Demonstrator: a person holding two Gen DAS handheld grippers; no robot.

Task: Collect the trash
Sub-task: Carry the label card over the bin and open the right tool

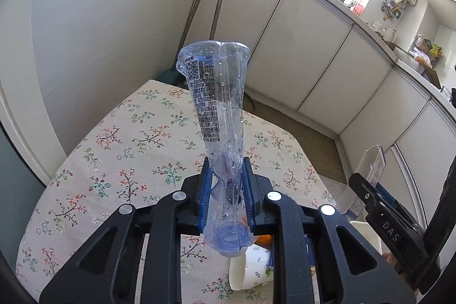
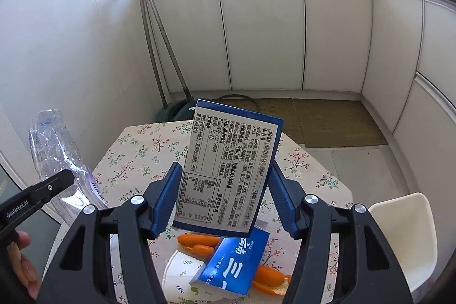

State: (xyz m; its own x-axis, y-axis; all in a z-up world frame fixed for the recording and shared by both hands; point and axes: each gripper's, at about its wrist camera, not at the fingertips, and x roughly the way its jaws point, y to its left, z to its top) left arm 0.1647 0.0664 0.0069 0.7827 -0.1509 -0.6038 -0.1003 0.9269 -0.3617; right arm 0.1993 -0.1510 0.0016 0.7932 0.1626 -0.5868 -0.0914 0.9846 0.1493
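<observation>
My left gripper (image 1: pixel 227 190) is shut on a crushed clear plastic bottle (image 1: pixel 218 104), which sticks up above the floral table (image 1: pixel 114 150). The bottle also shows at the left of the right wrist view (image 2: pixel 54 150). My right gripper (image 2: pixel 225 198) is shut on a blue and white carton (image 2: pixel 228 173), held above the table; the carton also shows in the left wrist view (image 1: pixel 367 178). Below lie a second blue carton (image 2: pixel 233 267), a paper cup (image 2: pixel 179 275) on its side and orange carrot pieces (image 2: pixel 199 242).
The table (image 2: pixel 136 150) has a flowered cloth. A white chair (image 2: pixel 404 241) stands at its right. White cabinets (image 2: pixel 265 33) line the far wall, with brooms (image 2: pixel 159 53) in the corner and mats (image 2: pixel 336 121) on the floor.
</observation>
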